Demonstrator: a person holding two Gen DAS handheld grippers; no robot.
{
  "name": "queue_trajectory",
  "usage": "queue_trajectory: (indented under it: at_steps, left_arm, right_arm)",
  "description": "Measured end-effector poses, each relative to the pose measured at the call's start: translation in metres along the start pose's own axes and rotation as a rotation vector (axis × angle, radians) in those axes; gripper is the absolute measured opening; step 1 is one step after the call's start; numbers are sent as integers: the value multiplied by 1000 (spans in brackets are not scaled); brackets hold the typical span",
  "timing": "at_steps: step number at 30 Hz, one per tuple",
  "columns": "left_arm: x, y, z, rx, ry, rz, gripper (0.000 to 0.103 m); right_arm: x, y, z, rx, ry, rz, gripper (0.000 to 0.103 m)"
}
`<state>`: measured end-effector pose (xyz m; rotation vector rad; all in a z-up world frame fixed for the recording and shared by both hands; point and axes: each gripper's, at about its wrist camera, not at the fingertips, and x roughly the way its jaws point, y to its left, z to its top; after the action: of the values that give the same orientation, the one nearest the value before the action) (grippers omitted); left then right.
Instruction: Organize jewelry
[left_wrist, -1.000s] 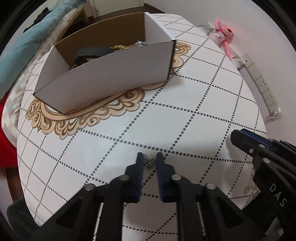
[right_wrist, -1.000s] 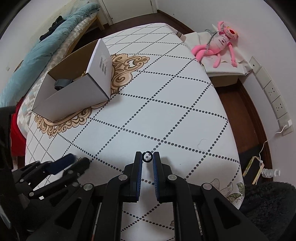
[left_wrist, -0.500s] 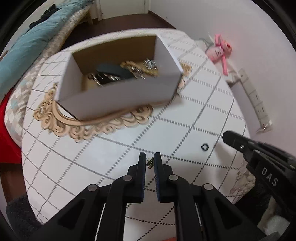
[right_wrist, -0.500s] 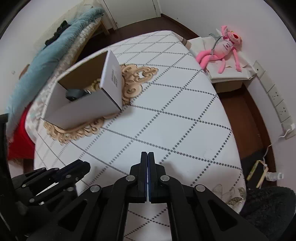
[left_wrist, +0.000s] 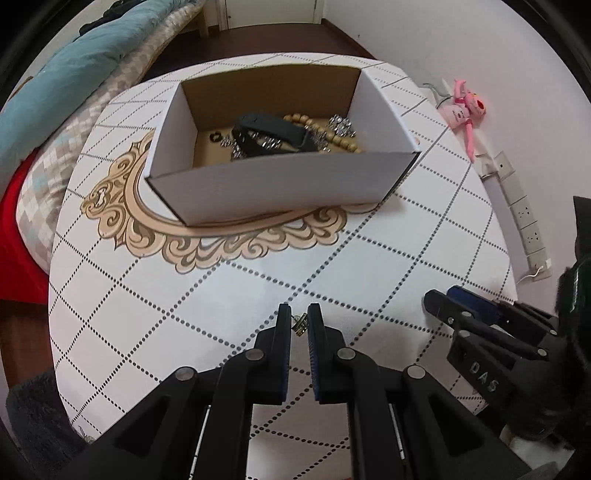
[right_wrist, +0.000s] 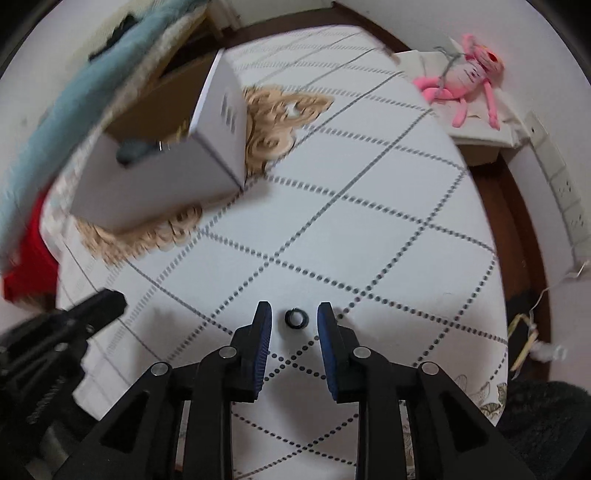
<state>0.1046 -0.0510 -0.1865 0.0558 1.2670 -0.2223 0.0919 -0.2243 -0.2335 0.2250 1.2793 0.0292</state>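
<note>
My left gripper (left_wrist: 299, 321) is shut on a small gold earring (left_wrist: 300, 325) and holds it above the table, short of the white cardboard box (left_wrist: 273, 184). The box holds a black band, wooden beads and silver pieces. My right gripper (right_wrist: 294, 319) is open, its fingertips either side of a small black ring (right_wrist: 294, 318) that lies on the tablecloth. The right gripper also shows in the left wrist view (left_wrist: 458, 302), and the left gripper shows in the right wrist view (right_wrist: 107, 301). The box appears blurred in the right wrist view (right_wrist: 159, 184).
The round table has a white cloth with dotted diamonds (left_wrist: 388, 229) and a gold ornament. A bed with a teal blanket (left_wrist: 74, 62) is at the left. A pink plush toy (right_wrist: 461, 77) and a power strip (left_wrist: 517, 210) lie at the right.
My left gripper has risen with the earring, so the box's inside shows. My right gripper shut without the ring, then opened; the ring lies between its fingertips.
</note>
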Motion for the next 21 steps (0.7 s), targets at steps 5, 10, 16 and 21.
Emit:
queue_trajectory:
  at_steps: [5,10,16,21]
  left_arm:
    - [0,4,-2,-10,5,2,6]
    - [-18,10,4,-33,-21,-22,6]
    - [-65,21,47,-64,-103,-91,6]
    - [-78,42,101,-75,-143,-78,6]
  right_arm:
    - [-1,17,-2,-75,-12,-65,13]
    - [-22,1,2,46,-42,66,12]
    - [-80,6,42,102,-144,238,12]
    - [-87,30,103,59,-155,288,12]
